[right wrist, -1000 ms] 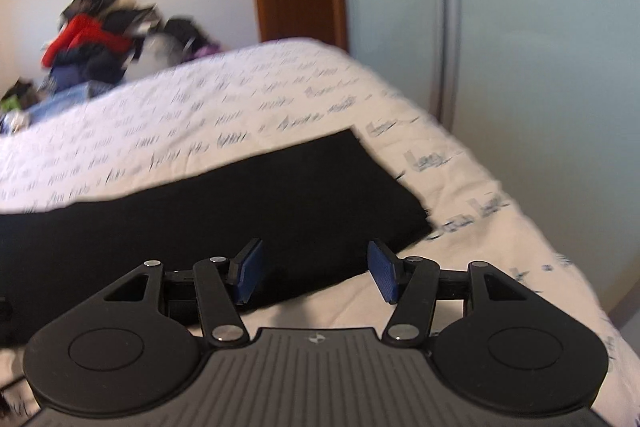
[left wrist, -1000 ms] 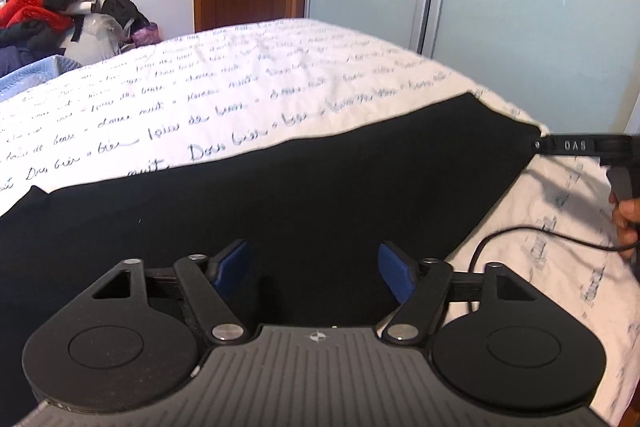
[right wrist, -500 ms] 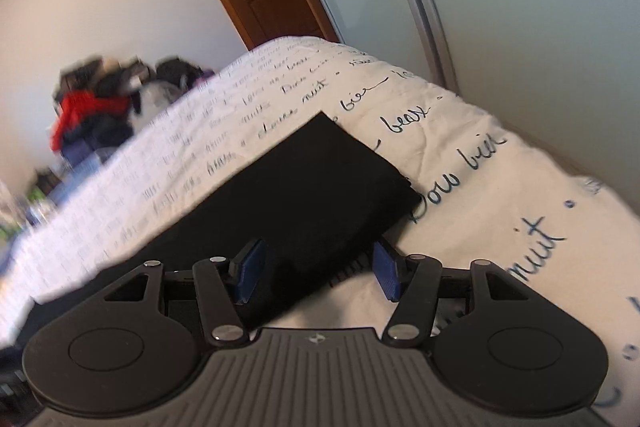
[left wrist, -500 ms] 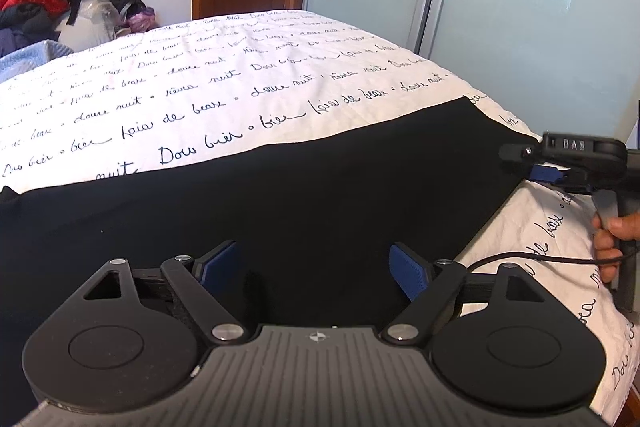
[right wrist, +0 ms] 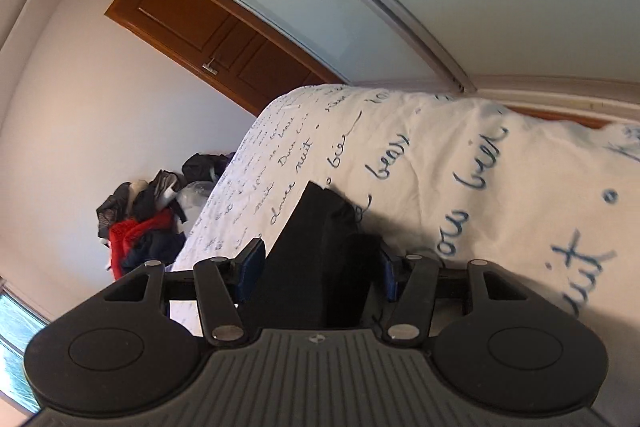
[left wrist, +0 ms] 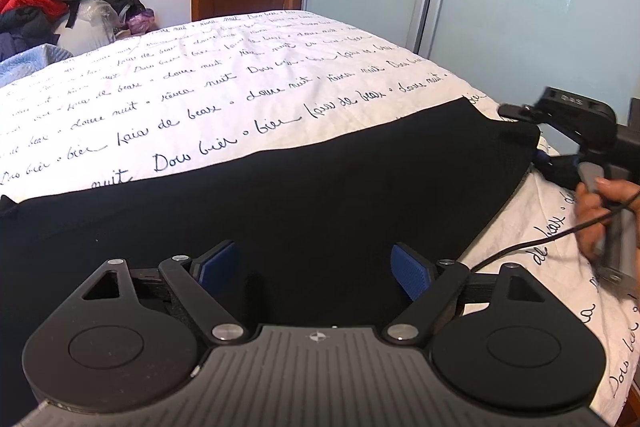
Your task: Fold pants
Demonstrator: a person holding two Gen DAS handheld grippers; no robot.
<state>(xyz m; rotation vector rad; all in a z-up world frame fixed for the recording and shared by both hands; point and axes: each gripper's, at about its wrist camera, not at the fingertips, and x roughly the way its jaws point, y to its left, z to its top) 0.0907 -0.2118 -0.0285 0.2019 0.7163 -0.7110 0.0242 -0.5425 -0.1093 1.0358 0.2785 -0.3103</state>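
Two grippers work black pants [left wrist: 304, 195] spread on the script-printed bedspread [left wrist: 224, 87]: the left gripper [left wrist: 316, 267] hovers with fingers spread; the right gripper [right wrist: 318, 267] straddles the pants' corner, unclosed.

My bed [left wrist: 280, 75] wore a white cover printed with dark handwriting. The black pants [left wrist: 320, 195] lay spread flat across its near side, one end reaching the right edge. A black cable [left wrist: 520, 247] trailed over the cover beside them.
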